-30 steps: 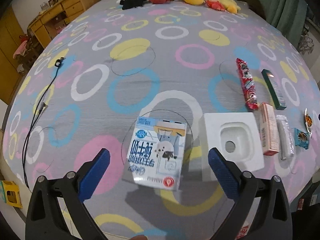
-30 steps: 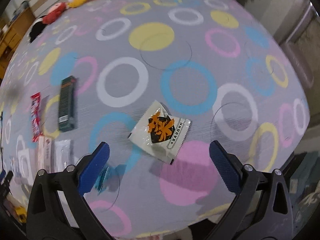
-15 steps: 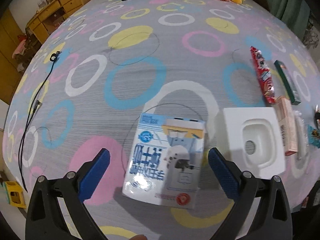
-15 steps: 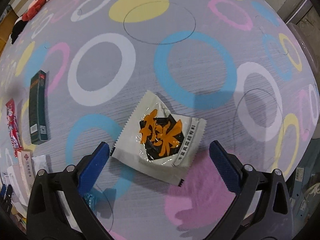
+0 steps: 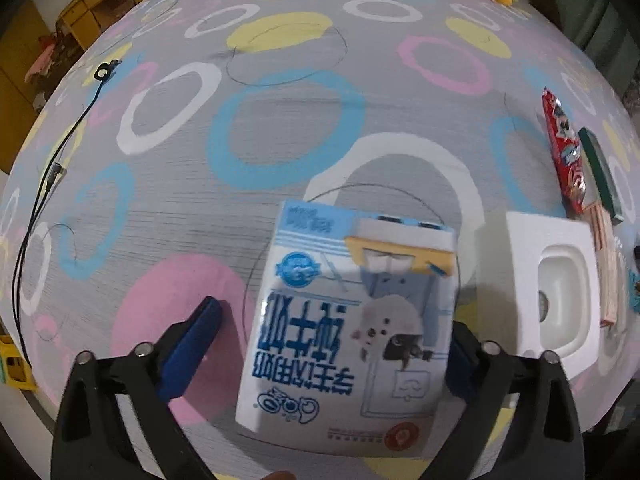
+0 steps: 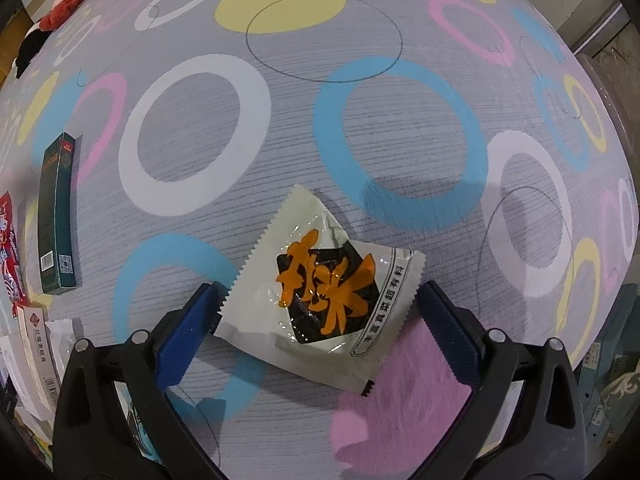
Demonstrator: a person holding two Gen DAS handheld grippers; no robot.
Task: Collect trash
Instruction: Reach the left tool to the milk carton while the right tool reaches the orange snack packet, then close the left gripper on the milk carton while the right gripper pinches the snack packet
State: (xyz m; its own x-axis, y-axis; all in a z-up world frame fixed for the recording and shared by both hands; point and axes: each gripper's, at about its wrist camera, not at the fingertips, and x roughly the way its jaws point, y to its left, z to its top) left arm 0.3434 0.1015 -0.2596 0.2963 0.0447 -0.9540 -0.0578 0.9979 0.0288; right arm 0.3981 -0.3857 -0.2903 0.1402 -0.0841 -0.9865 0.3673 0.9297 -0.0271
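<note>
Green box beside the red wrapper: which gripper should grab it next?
Probably neither yet; each open gripper frames its own item. Afterwards the right: the green box lies nearer it. The left gripper straddles the milk carton, the right gripper the seasoning packet.

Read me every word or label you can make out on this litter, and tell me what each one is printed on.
"辣", one large orange character: white sachet.
"纯牛奶", blue, upside down, slightly blurred: milk carton.
Small characters along the sachet's side strip: not surely readable.
Green box: barcode and QR code; print too small.
Red wrapper and white box: lettering too small or blurred.
</note>
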